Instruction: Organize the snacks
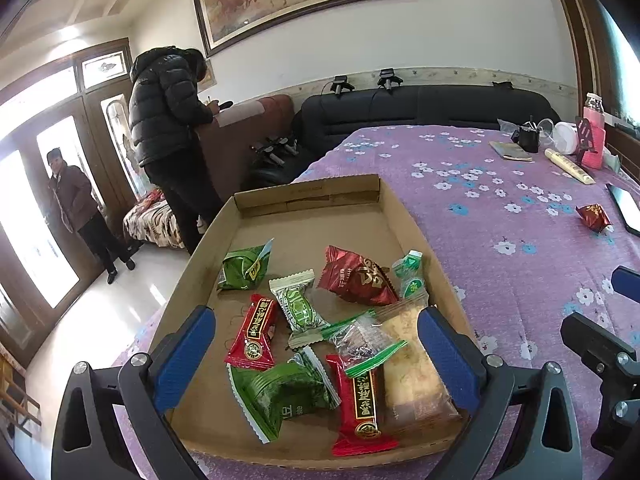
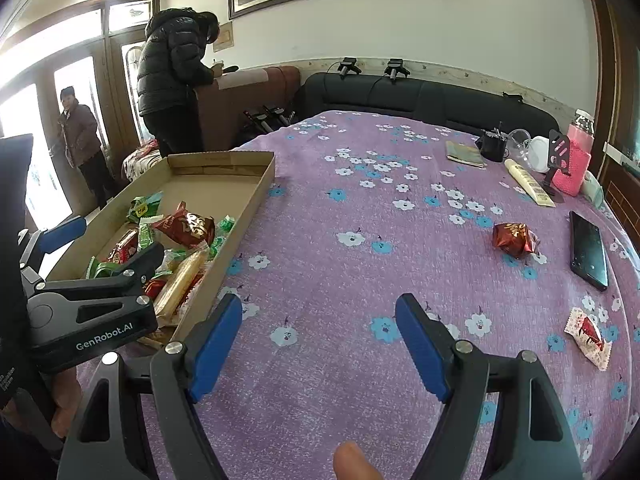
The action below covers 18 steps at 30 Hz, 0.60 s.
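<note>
Left wrist view: my left gripper (image 1: 316, 360) hangs over the near end of the cardboard tray (image 1: 404, 220), jaws wide apart, nothing between them. The tray fills the centre and lower centre of the frame and sits on the purple flowered bed cover (image 1: 500, 200). Inside it lie mixed wrapped snacks: a green pack (image 1: 242, 268) toward the upper left of the pile, a large red pack (image 1: 356, 276) at centre, a red bar (image 1: 254, 334) left of centre, and a pale wafer pack (image 1: 416, 376) against the right wall. One red foil snack (image 1: 594, 216) is at the right edge, well apart from the tray.

Right wrist view: my right gripper (image 2: 320, 344) is low over bare bed cover, jaws apart and empty. The tray (image 2: 256, 196) is at left of frame. Two snacks lie outside it: the red foil snack (image 2: 514, 240) right of centre, and a small pink-and-red packet (image 2: 588, 336) at the lower right. A black phone (image 2: 588, 250) lies just right of the foil snack.

Step in hand, as I judge it: collecting the strays; most snacks are already in the tray. Next move calls for carrying the right gripper toward one of the two loose packets, closing across its crinkled body, steering clear of the phone, then taking it left to the tray.
</note>
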### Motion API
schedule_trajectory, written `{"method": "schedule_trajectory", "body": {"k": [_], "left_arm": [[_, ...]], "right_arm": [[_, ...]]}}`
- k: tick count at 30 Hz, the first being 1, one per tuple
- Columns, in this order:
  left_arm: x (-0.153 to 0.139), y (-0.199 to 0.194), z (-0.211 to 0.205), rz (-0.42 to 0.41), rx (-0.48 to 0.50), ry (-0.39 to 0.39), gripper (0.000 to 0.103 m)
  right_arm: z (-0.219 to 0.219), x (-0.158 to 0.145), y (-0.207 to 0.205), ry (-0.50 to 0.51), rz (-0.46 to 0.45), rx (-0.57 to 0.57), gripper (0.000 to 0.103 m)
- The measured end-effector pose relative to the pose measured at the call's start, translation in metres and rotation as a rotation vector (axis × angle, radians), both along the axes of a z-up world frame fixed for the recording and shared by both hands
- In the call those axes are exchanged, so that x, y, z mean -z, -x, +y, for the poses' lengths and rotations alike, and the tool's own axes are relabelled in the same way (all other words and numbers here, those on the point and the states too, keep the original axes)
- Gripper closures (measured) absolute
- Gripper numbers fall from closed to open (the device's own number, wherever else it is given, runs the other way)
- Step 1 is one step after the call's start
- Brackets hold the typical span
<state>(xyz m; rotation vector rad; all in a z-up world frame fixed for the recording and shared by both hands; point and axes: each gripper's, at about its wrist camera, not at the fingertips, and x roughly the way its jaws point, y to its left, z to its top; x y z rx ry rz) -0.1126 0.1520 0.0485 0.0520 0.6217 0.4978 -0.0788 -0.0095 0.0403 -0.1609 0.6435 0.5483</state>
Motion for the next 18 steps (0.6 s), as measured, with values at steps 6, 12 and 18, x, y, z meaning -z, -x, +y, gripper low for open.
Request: {"method": "schedule_trajectory", "body": {"k": [6,12,18], "left_arm": [[0.0005,-0.0016,-0.0015,0.01,0.005,-0.006,0.001],[0.0017,-0.0018,-0.0019,0.011,0.005,-0.004,0.001],[0.0019,-0.0012,-0.0002,0.013,0.01,0.007,0.001]], "right_arm": [[0.0001,0.0001,0.0,0.0,0.0,0.0,0.024],[0.0002,0.0,0.0003,0.0,-0.001,0.0,0.024],[0.0003,-0.0001,0.0004,0.0,0.0,0.0,0.024]]}}
